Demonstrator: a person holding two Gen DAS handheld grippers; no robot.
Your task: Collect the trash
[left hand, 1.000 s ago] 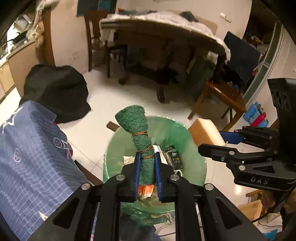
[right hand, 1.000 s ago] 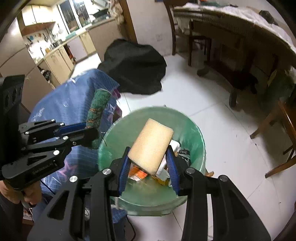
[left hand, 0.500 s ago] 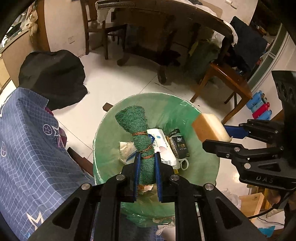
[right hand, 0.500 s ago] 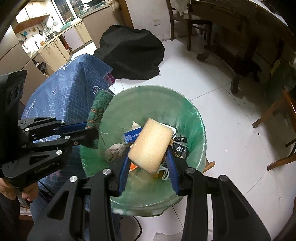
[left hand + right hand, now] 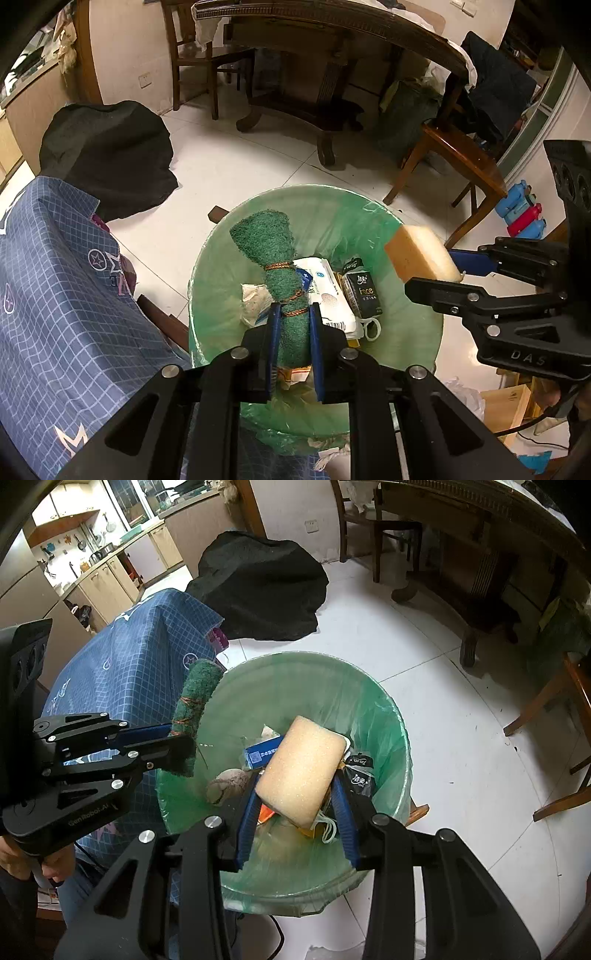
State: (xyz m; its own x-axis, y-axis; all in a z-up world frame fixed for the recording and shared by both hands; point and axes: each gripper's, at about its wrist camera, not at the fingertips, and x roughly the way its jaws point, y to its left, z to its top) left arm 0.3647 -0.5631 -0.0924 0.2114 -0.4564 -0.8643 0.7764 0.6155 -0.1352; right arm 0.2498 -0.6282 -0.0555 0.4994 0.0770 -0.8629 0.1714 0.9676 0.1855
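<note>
From the left wrist camera, the left gripper [image 5: 293, 341] has its jaws closed on a rolled green scouring pad [image 5: 280, 266] bound with brown bands, held upright above a green-lined trash bin [image 5: 406, 321] on the white floor; packets and wrappers lie inside. At right, the right gripper [image 5: 461, 266] holds a yellow sponge [image 5: 421, 254] over the rim. From the right wrist camera, the right gripper [image 5: 297, 805] has its jaws clamped on the sponge [image 5: 303, 771] above the bin [image 5: 391, 716], while the left gripper [image 5: 177, 742] holds the pad [image 5: 195, 698] at the bin's left edge, beside a blue checked cloth [image 5: 125, 672].
</note>
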